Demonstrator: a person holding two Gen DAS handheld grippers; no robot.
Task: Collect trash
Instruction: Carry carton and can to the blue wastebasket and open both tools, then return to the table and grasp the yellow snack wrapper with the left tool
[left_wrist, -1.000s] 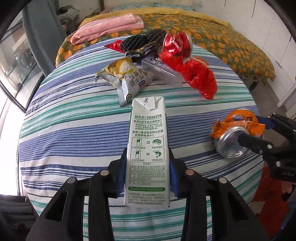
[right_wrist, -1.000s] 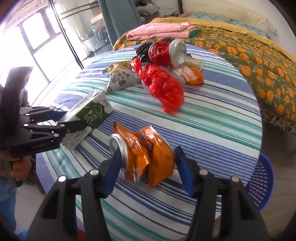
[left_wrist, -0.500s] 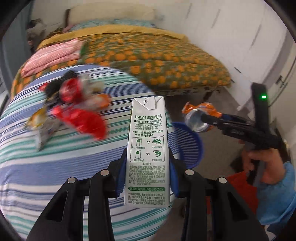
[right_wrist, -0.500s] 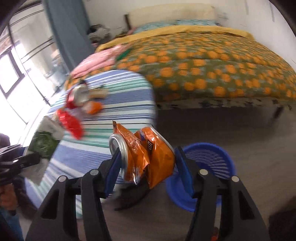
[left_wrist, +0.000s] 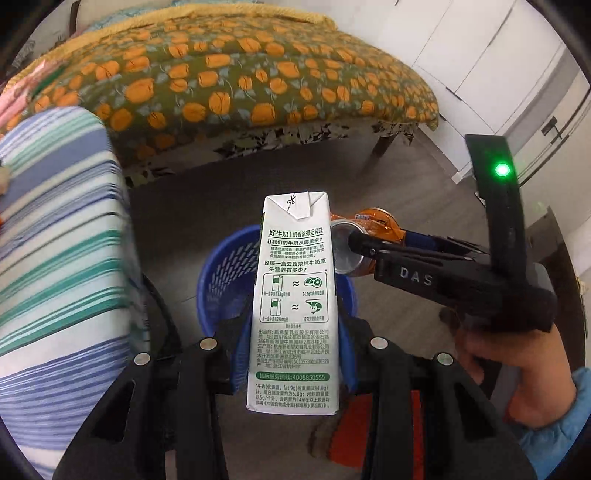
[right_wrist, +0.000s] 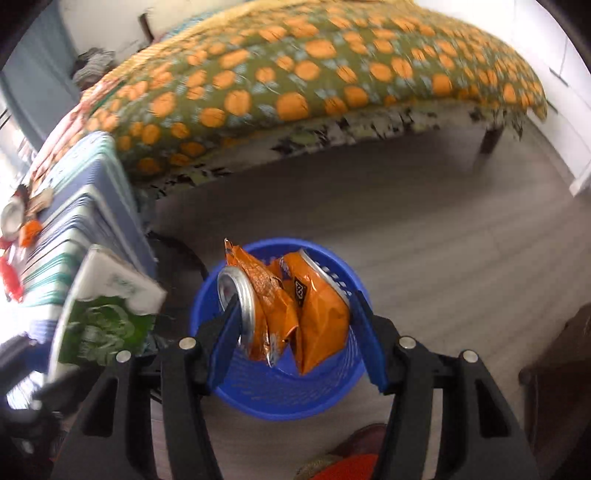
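My left gripper (left_wrist: 293, 347) is shut on a white and green milk carton (left_wrist: 293, 295) and holds it upright over the blue mesh bin (left_wrist: 221, 280) on the floor. My right gripper (right_wrist: 293, 325) is shut on a crushed orange soda can (right_wrist: 288, 302) and holds it above the same blue bin (right_wrist: 280, 395). The can (left_wrist: 364, 236) and the right gripper (left_wrist: 369, 247) show just right of the carton in the left wrist view. The carton (right_wrist: 107, 302) shows blurred at the left of the right wrist view.
The striped round table (left_wrist: 55, 240) stands left of the bin, with more trash (right_wrist: 14, 236) on it. A bed with an orange-flowered cover (left_wrist: 229, 81) lies behind. Grey floor (right_wrist: 424, 229) spreads right of the bin. White cupboards (left_wrist: 480, 66) line the right wall.
Both grippers have swung right, away from the table, carrying the carton and the can. They now hang over the blue bin, close to each other.
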